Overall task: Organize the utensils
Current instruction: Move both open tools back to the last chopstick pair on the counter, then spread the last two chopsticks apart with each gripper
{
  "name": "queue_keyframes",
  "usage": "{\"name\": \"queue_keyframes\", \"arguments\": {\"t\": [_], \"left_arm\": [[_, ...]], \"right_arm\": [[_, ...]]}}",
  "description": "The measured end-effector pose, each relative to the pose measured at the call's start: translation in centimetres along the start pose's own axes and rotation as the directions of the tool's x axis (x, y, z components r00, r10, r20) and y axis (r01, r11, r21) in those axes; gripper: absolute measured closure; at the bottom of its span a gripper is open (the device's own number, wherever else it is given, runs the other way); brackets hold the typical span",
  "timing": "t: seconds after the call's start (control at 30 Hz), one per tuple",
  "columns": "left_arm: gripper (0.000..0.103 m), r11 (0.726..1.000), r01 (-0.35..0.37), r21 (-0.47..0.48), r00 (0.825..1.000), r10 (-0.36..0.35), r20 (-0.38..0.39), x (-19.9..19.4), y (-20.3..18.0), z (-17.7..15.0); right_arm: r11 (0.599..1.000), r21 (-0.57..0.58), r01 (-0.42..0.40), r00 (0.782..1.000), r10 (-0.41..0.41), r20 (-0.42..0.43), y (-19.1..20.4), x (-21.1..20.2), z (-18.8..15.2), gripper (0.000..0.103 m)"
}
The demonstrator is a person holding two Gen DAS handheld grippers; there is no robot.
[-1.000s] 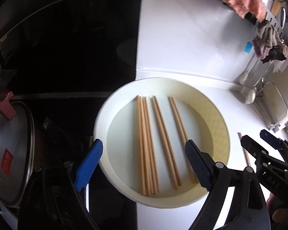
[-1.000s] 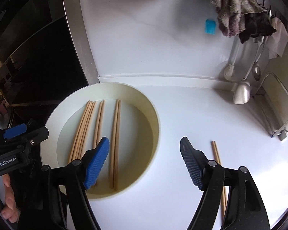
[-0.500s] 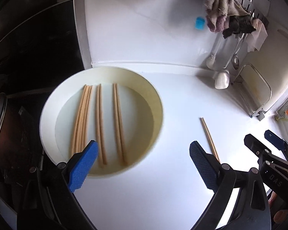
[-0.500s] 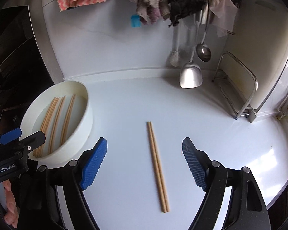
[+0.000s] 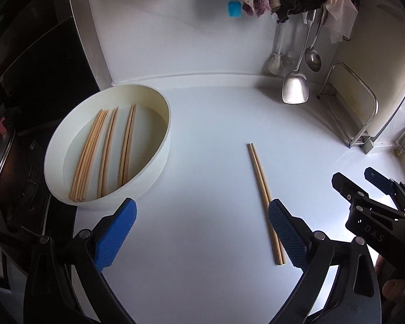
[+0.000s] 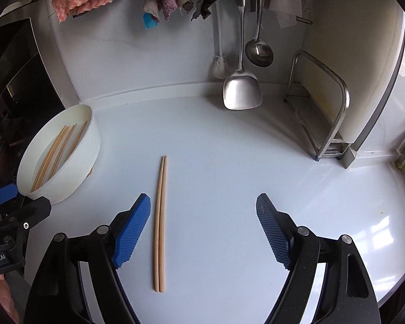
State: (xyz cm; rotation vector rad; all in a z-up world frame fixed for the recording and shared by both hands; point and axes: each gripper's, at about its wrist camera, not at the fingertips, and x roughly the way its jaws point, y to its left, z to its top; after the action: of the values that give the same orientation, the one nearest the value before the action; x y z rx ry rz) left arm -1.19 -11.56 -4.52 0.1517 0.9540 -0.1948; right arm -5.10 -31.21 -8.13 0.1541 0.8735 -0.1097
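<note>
White kitchen countertop (image 6: 229, 162) beneath a rail of hanging utensils. Our right gripper (image 6: 202, 232) hovers with jaws spread and empty; the loose chopstick pair (image 6: 160, 224) lies just inside its left finger, long axis running away from us toward the back wall. Our left gripper (image 5: 202, 237), also spread and empty, sits beside it. The white bowl (image 5: 159, 162) at the counter's left edge holds the other chopsticks (image 5: 105, 151). We judge the right gripper nearer.

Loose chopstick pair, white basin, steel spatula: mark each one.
loose chopstick pair (image 6: 160, 224): right wrist view, mid-length of the shafts.
white basin (image 5: 159, 162): left wrist view, outer side wall.
steel spatula (image 6: 242, 90): right wrist view, middle of the blade.
</note>
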Motion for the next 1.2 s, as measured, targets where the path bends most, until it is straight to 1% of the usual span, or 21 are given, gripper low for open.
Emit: {"name": "queue_keyframes", "arguments": {"t": [0.13,0.17,0.2,0.27,0.37,0.47,0.53,0.57,0.67,0.77,0.9,1.03,1.2], "left_arm": [[0.006,0.999,0.032,0.012,0.999,-0.032,-0.021,2.7,-0.2,-0.5],[0.006,0.999,0.033,0.01,0.999,-0.033,-0.029,3.7,-0.2,-0.7],[0.006,0.999,0.034,0.004,0.999,-0.034,-0.035,4.7,-0.2,-0.9],[0.006,0.999,0.026,-0.018,0.999,-0.026,-0.038,6.3,0.1,-1.3],[0.006,0.998,0.021,-0.06,1.0,-0.023,-0.02,7.8,0.6,-1.8],[0.006,0.998,0.009,-0.065,1.0,-0.008,0.017,7.8,0.9,-1.5],[0.006,0.998,0.009,-0.065,0.999,-0.006,0.044,7.4,1.1,-1.3],[0.006,0.998,0.011,-0.063,0.999,-0.008,0.046,7.3,1.1,-1.2],[0.006,0.998,0.019,-0.061,0.999,-0.017,0.033,7.4,1.2,-1.1],[0.006,0.996,0.026,-0.09,1.0,-0.024,0.018,7.7,1.8,-1.2],[0.006,0.994,0.01,-0.11,1.0,-0.008,0.018,7.8,2.3,-1.5],[0.006,0.994,0.009,-0.113,1.0,-0.007,0.013,7.8,2.5,-1.7],[0.006,0.993,0.005,-0.116,1.0,-0.005,0.0,8.1,2.7,-1.9]], "right_arm": [[1.0,0.02,-0.013,1.0,0.013,-0.006,-1.1,2.2,-0.7,0.026],[1.0,0.028,-0.003,1.0,0.003,-0.01,-1.3,3.0,-1.0,0.026],[0.999,0.042,0.0,1.0,0.0,-0.018,-1.5,3.9,-1.4,0.026],[0.998,0.062,-0.026,0.999,0.028,-0.026,-1.7,5.3,-2.0,0.026],[0.999,0.035,-0.023,0.999,0.024,-0.039,-0.8,6.9,-2.7,0.026],[1.0,0.009,-0.021,0.999,0.022,-0.034,0.0,7.8,-3.5,0.026],[1.0,-0.005,-0.027,0.998,0.027,-0.048,0.6,8.5,-3.9,0.026],[1.0,-0.011,-0.023,0.998,0.022,-0.054,0.8,8.8,-4.1,0.026],[0.999,-0.028,-0.022,0.998,0.02,-0.054,1.3,9.3,-4.2,0.026],[0.999,-0.039,-0.022,0.998,0.02,-0.064,1.5,9.8,-4.2,0.026],[0.998,-0.05,-0.035,0.997,0.031,-0.071,1.8,10.1,-4.3,0.026],[0.997,-0.067,-0.026,0.997,0.021,-0.07,2.2,10.2,-4.5,0.026],[0.995,-0.099,0.004,0.997,-0.011,-0.077,2.7,10.6,-4.8,0.026]]}}
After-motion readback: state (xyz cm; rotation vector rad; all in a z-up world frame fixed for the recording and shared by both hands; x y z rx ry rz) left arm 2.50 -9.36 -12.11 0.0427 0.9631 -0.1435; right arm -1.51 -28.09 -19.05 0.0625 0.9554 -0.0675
